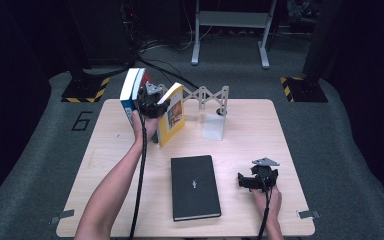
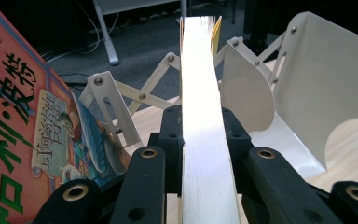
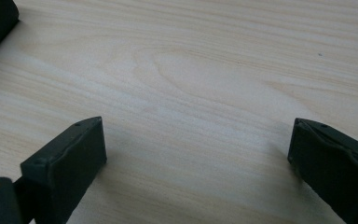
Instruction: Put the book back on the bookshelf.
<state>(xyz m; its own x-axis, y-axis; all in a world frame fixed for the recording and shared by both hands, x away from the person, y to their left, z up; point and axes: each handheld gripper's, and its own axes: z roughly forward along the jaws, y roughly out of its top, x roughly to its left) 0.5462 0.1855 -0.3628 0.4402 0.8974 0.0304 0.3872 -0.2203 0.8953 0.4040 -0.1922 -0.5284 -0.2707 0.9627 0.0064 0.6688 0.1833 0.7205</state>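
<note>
The yellow book I am holding stands upright near the far left of the tabletop, at about eleven o'clock from the middle, with a yellow cover bearing a picture panel and a white block of pages; in the left gripper view its page edge rises straight up between my jaws, bright and pale, with a sliver of yellow cover at the top. My left gripper is clenched on this book, both pads pressed flat against its sides. Just to the nine o'clock side of it stands another book with a blue and white spine, whose red cover with green characters leans close in the left gripper view. At three o'clock from the yellow book is the white folding book rack, its scissor arms and curved dividers standing just beside the pages, so room there is tight. A black book lies flat near the middle of the tabletop toward six o'clock, well apart from the rack. My right gripper rests at about four o'clock, near the black book's right edge, its jaws spread wide over bare wood and holding nothing; open tabletop lies around it out to the right and near edges.
</note>
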